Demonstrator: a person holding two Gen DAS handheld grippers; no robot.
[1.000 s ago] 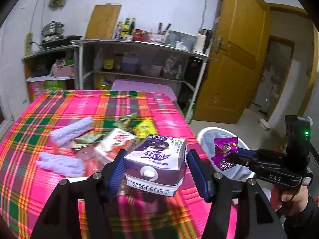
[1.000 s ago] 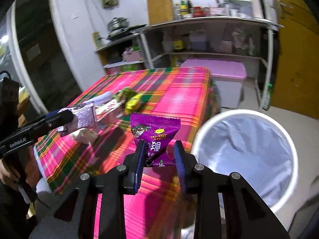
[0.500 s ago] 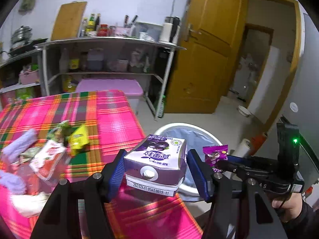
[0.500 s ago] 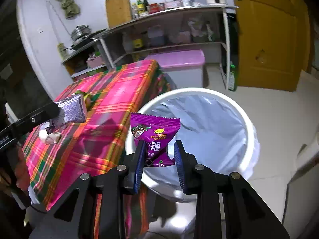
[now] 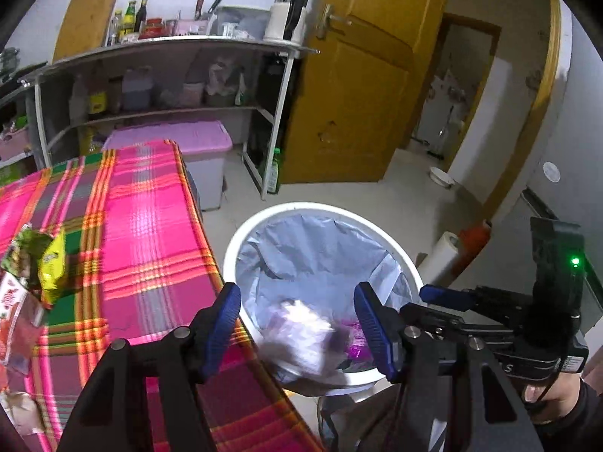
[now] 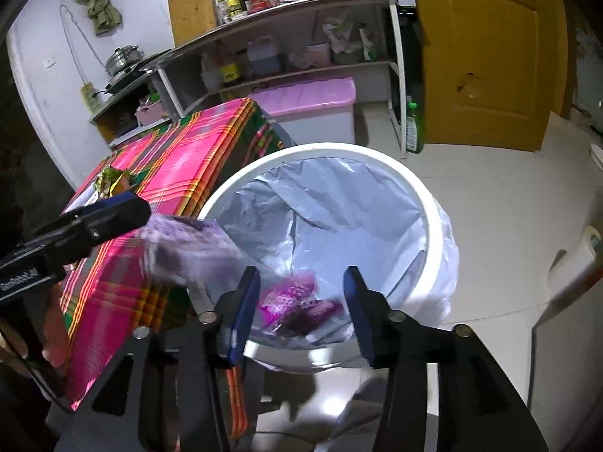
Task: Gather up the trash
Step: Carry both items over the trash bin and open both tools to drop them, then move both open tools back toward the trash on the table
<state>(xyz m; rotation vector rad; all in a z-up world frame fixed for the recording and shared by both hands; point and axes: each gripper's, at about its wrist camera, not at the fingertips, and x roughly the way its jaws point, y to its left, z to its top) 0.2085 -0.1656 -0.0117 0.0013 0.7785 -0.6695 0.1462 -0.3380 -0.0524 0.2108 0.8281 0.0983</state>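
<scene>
Biggest thing in my feeds is the white trash bin with its grey liner bag, on the floor tight against the end of the counter under a pink plaid cloth. My left gripper hangs over the bin's near rim, jaws spread wide, nothing between them. My right gripper is also spread wide and empty, over the bin mouth.

Purple milk carton: blurred, in the air just off the left gripper's tip in the right view, above the bin's rim on the counter side; the left view shows it as a pale smear between and below the left fingers, over the liner. Purple snack packet lies at the bottom of the bin, below the right gripper; only the right view shows it clearly, the left gives a magenta sliver.

Only the left view shows leftover wrappers on the counter: a yellow-green packet, a red-white one.
</scene>
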